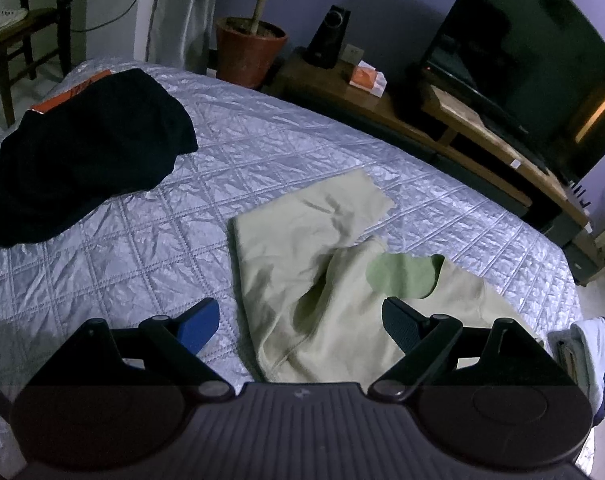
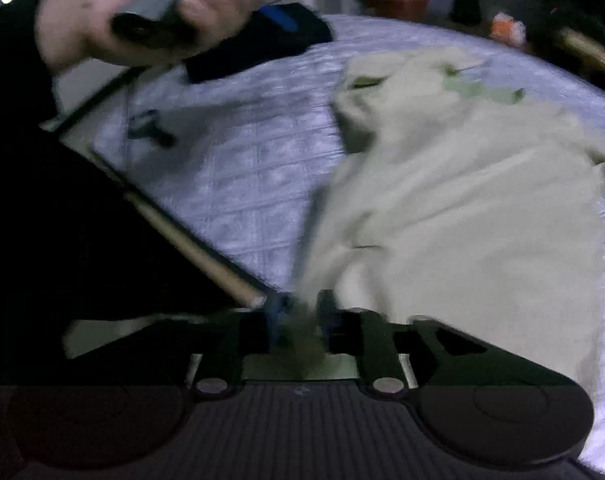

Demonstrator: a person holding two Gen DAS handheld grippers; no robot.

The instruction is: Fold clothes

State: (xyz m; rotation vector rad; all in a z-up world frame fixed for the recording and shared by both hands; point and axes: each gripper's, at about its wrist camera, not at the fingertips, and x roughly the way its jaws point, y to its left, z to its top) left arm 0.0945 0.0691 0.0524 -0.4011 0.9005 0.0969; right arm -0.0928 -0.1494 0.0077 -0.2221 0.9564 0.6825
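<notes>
Nearest us, at the bottom of the left wrist view, our left gripper [image 1: 300, 322] hangs with its jaws spread wide over the pale green garment [image 1: 322, 280], gripping nothing. Bottom centre of the blurred right wrist view, our right gripper [image 2: 300, 320] has a bunch of that garment's near edge between its narrowed jaws; we cannot tell if it pinches. We judge we are gathering an edge to fold. Next, our left needs another edge. Farther, upper left, a dark garment [image 1: 86, 148] waits on the quilted bed [image 1: 282, 140].
</notes>
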